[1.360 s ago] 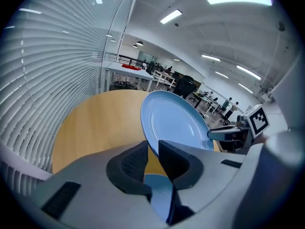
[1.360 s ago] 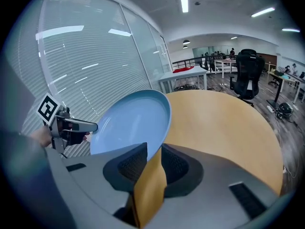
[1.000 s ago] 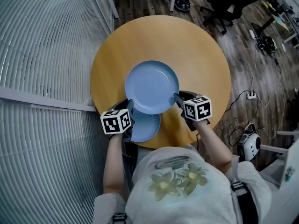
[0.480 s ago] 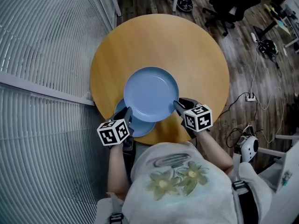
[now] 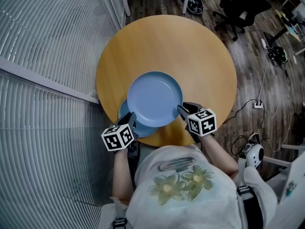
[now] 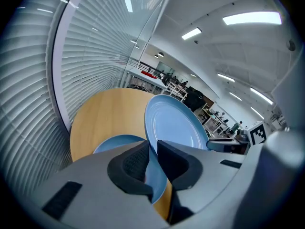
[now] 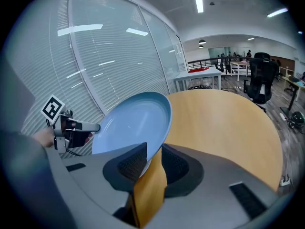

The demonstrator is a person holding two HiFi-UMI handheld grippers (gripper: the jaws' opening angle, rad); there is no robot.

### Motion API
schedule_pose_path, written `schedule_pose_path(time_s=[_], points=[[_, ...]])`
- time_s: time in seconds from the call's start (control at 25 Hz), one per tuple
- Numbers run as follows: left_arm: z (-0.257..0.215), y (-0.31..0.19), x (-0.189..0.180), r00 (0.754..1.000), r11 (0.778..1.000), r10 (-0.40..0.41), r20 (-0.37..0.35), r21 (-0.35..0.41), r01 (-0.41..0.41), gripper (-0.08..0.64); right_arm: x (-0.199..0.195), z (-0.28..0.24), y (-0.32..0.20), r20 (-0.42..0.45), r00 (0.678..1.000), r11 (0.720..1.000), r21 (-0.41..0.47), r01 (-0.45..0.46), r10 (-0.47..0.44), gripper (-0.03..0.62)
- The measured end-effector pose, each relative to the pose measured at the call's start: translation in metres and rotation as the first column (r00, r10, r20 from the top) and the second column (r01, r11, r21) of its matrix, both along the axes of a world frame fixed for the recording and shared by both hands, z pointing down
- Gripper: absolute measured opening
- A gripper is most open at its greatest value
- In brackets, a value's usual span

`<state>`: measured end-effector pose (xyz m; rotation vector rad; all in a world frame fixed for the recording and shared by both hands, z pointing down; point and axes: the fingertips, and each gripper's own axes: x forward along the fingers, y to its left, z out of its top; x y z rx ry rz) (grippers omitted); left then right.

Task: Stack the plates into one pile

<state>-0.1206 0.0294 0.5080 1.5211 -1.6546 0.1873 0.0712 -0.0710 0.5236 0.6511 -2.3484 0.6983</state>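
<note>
I hold a light blue plate (image 5: 155,98) between both grippers, above the round wooden table (image 5: 190,46). My left gripper (image 5: 132,121) is shut on the plate's near-left rim (image 6: 151,149). My right gripper (image 5: 181,109) is shut on its near-right rim (image 7: 153,152). The held plate (image 7: 136,120) tilts slightly. A second blue plate (image 5: 142,131) lies on the table at the near-left edge, mostly hidden under the held one. It shows below the held plate (image 6: 174,125) as a crescent (image 6: 114,144) in the left gripper view.
A glass wall with white blinds (image 5: 43,80) runs close along the table's left side. A black office chair (image 5: 240,6) and floor cables (image 5: 255,104) lie beyond the table at the right. The table's far half (image 7: 224,118) is bare wood.
Both grippers have brought the held plate toward the table's near edge. It now covers more of the lower plate. The grips look unchanged.
</note>
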Motion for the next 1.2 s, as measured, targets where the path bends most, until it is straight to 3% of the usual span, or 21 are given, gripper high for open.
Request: schedule_pose_path(time_s=[0.48, 1.2], points=[[0.014, 0.043, -0.021, 0.995, 0.995, -0.098, 0.000, -0.030, 0.098, 0.069, -0.031, 0.014, 0.027, -0.006, 0.995, 0.994, -0.028, 0.104, -0.104, 0.107], [0.038, 0.105, -0.067, 0.971, 0.969, -0.239, -0.018, -0.073, 0.237, 0.069, -0.093, 0.035, 0.067, -0.047, 0.967, 0.968, -0.054, 0.246, -0.249, 0.107]])
